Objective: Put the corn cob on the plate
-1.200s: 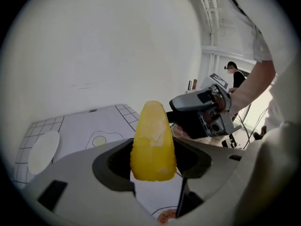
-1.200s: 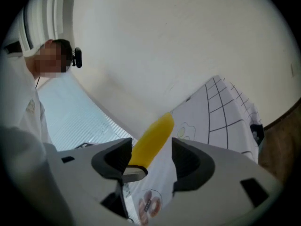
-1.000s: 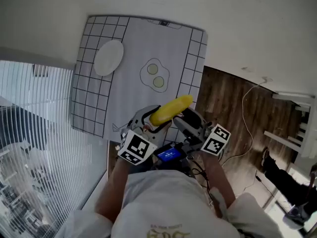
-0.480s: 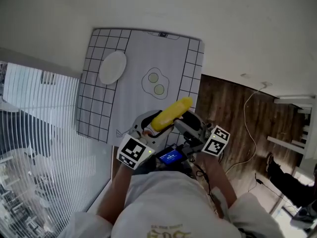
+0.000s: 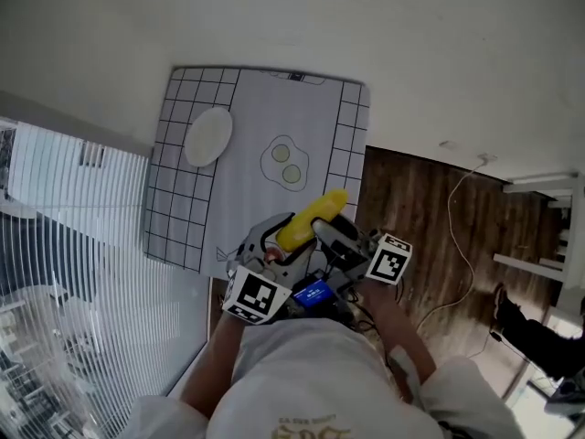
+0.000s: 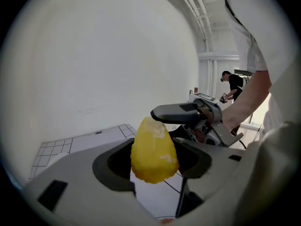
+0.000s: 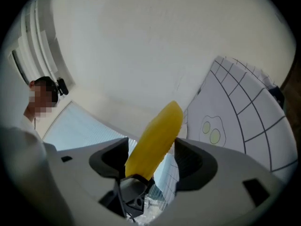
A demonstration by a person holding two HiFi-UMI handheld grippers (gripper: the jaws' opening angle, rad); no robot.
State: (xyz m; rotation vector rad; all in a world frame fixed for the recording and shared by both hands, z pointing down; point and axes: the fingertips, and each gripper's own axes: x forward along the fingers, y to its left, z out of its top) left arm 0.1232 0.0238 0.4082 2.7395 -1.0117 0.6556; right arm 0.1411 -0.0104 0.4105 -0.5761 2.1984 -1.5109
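My left claw (image 6: 154, 160) is clamped on the corn cob (image 6: 154, 149), holding it up over the worktop's (image 5: 247, 186) near edge. My right claw (image 7: 153, 161) stands open with the cob between its pads. The plate (image 5: 208, 135) lies well apart.

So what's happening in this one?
A person holds a corn cob in the air, clamped in the tongs of the left gripper, above the near edge of a gridded mat. The tongs of the right gripper bracket the cob too; whether they grip is unclear. The white plate sits empty at the mat's far left, so nothing is placed yet.
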